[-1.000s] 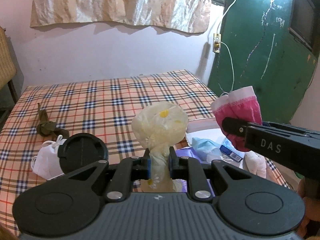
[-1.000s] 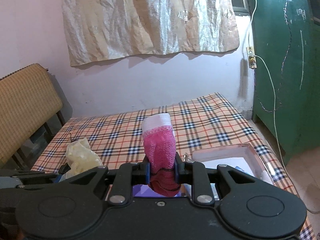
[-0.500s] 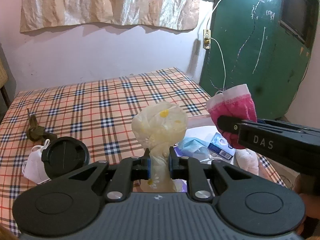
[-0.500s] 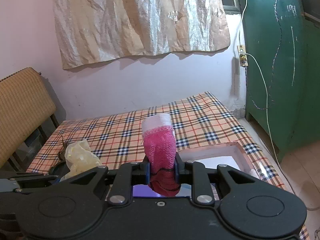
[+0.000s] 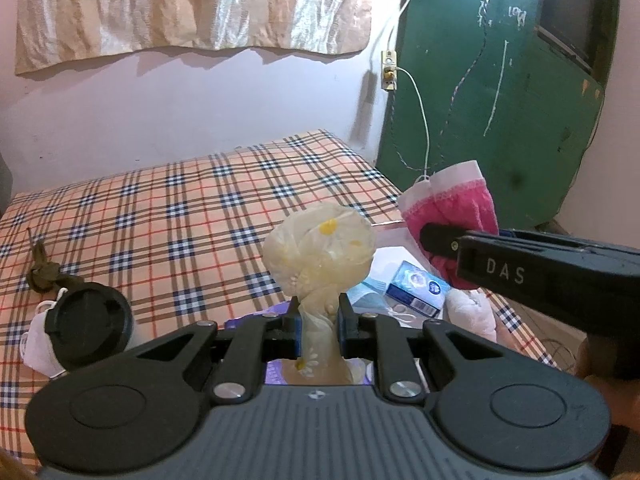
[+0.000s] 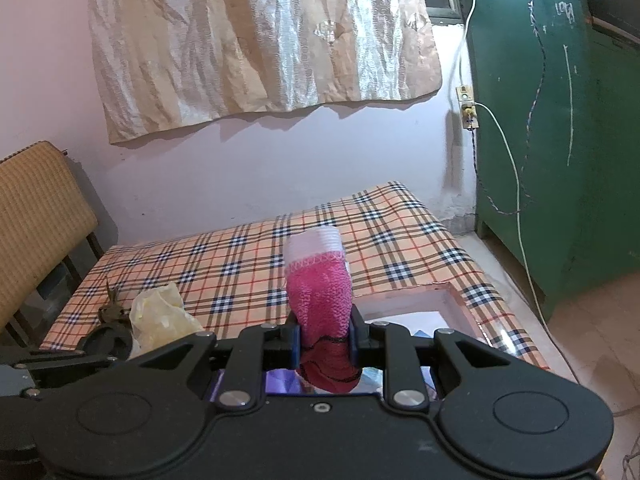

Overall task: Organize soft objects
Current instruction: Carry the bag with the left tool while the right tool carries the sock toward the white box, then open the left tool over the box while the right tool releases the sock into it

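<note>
My left gripper [image 5: 318, 316] is shut on a pale yellow cloth with daisy print [image 5: 320, 252], held up above the checked bed. My right gripper [image 6: 324, 334] is shut on a pink knitted sock with a white cuff [image 6: 320, 292]. In the left wrist view the sock [image 5: 452, 212] and the right gripper's fingers [image 5: 440, 236] are at the right, over an open pink-rimmed box [image 5: 390, 228]. In the right wrist view the yellow cloth [image 6: 160, 316] shows at the lower left and the box [image 6: 452, 300] lies below the sock.
The box holds a blue packet [image 5: 416, 288], a light blue mask [image 5: 364, 292] and a white plush item [image 5: 472, 312]. A white mask [image 5: 34, 344], a black round lid [image 5: 88, 326] and an olive cloth [image 5: 44, 272] lie on the checked bed [image 5: 160, 216]. A woven chair [image 6: 40, 216] stands at the left.
Both grippers have shifted to the right with their cloths still held; the box now sits more under them and the lid and mask have slid left in view.
</note>
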A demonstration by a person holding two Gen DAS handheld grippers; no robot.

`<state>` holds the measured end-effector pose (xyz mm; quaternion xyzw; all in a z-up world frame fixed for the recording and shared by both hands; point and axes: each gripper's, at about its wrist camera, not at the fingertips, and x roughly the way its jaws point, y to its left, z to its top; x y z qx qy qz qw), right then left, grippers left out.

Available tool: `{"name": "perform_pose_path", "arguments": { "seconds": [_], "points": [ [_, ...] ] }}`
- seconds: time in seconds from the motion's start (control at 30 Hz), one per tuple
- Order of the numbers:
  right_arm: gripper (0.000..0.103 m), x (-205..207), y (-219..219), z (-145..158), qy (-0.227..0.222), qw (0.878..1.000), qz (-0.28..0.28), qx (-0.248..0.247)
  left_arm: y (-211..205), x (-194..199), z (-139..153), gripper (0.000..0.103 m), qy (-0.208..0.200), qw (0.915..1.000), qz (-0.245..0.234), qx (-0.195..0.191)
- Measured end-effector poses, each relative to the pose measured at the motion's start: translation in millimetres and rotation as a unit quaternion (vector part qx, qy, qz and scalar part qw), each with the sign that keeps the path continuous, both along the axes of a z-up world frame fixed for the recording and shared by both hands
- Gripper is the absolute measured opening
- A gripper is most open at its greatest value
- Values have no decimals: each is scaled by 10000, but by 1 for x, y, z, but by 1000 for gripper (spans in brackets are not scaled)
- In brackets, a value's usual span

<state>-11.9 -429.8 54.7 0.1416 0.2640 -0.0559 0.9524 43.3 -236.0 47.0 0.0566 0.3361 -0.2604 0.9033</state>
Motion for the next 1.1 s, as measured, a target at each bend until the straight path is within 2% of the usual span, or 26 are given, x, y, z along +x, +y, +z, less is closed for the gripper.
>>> {"name": "perform_pose_path", "arguments": {
  "seconds": [0.4,0.7,1.1],
  "points": [
    [27,-4,-34,-11,124,9995,-282,20,-24,1,-7,18,61,9996,-261,3],
    [27,-7,-68,-32,343,9979,-529,129,-46,8,-19,18,192,9988,-456,-24],
    [27,28,-85,-54,578,9977,-318,174,-71,36,-34,18,484,9978,-443,-105]
  ]
}}
